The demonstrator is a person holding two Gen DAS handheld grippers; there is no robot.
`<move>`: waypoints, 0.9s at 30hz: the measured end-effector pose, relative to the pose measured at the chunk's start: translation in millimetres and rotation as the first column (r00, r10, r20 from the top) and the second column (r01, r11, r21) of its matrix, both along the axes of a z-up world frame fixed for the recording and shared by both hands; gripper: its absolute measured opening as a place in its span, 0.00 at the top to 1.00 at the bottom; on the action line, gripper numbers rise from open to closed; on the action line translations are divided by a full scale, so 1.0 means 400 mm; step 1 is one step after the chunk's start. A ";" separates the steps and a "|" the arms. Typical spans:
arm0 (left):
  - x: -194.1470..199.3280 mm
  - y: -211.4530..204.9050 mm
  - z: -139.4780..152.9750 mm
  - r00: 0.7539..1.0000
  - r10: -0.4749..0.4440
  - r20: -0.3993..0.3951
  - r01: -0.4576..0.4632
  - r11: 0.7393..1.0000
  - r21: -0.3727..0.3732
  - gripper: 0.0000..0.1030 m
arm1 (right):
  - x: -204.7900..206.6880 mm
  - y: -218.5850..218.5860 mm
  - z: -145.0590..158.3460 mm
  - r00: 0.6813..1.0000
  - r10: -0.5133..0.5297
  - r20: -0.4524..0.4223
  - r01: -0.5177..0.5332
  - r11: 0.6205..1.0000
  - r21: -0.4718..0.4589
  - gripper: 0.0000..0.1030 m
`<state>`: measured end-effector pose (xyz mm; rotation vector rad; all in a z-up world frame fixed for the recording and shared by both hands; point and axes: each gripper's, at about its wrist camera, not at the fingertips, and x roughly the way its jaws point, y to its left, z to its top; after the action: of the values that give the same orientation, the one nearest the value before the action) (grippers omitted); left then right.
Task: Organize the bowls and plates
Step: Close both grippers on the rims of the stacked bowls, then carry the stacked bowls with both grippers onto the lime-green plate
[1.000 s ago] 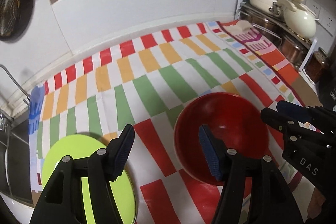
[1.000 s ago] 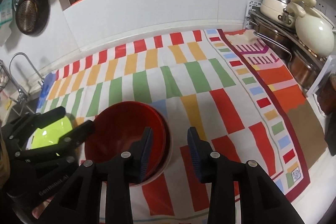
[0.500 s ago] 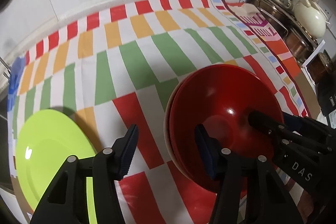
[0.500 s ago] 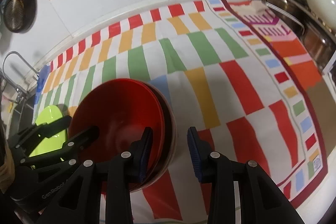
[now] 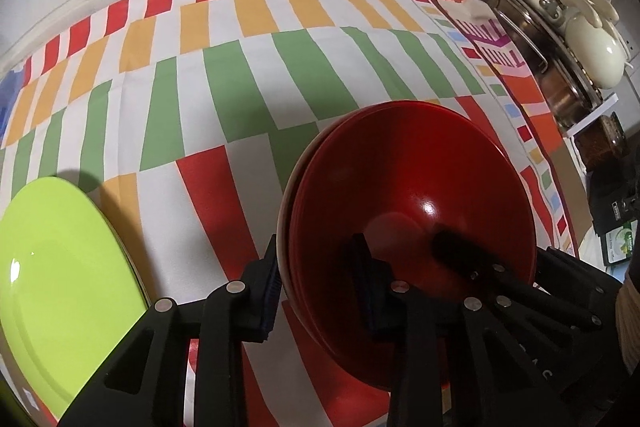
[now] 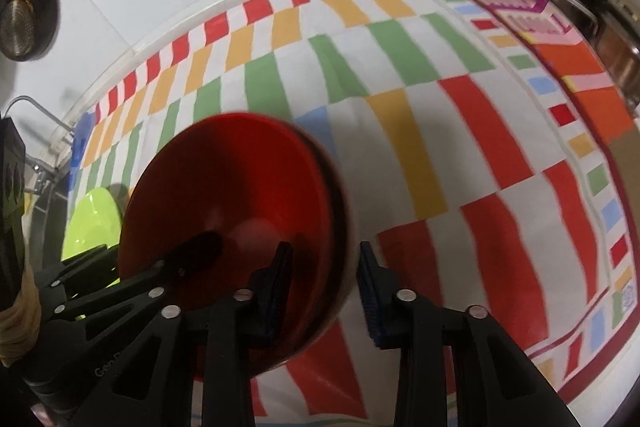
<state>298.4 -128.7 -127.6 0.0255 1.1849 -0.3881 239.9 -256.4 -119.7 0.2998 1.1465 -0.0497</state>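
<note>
Bowls (image 5: 412, 187), red and nested, are sitting on my striped cloth (image 5: 248, 75), with the green plate (image 5: 60, 267) lying apart at their left. My left tongs (image 5: 316, 283) have just been closing and are straddling the stack's left rim. My right tongs (image 6: 324, 287) have been narrowing too, astride the right rim; I cannot tell whether either pair's pads are pressing it.

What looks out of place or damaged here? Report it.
Nothing stands out. The red bowls sit nested in one stack on the striped cloth, the green plate lies flat beside them, and no spill, chip or crack shows.
</note>
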 end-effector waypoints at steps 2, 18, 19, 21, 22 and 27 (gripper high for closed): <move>0.002 0.000 0.000 1.000 0.015 -0.006 -0.015 1.000 0.002 0.69 | 0.001 0.001 0.000 1.000 -0.005 -0.003 0.005 1.000 -0.006 0.71; -0.034 0.066 0.073 0.994 0.095 0.045 -0.094 0.995 -0.028 0.69 | -0.007 0.029 0.048 1.000 0.005 0.011 -0.005 1.000 -0.003 0.72; -0.040 0.077 0.085 0.993 0.101 0.057 -0.100 0.994 -0.032 0.69 | -0.009 0.036 0.056 1.000 0.008 0.019 -0.008 1.000 -0.005 0.72; -0.050 0.103 0.105 0.991 0.110 0.077 -0.107 0.993 -0.041 0.69 | -0.012 0.053 0.073 0.999 0.018 0.033 -0.017 1.000 -0.010 0.72; -0.053 0.113 0.113 0.990 0.113 0.082 -0.109 0.993 -0.045 0.69 | -0.013 0.063 0.083 0.999 0.023 0.042 -0.023 1.000 -0.012 0.72; -0.076 0.187 0.159 0.986 0.128 0.110 -0.122 0.991 -0.058 0.69 | -0.022 0.119 0.132 0.995 0.049 0.090 -0.046 0.998 -0.031 0.72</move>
<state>268.0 -53.8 -63.9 -0.0699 1.0577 -0.3021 231.1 -208.7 -66.7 0.2468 1.0611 -0.0105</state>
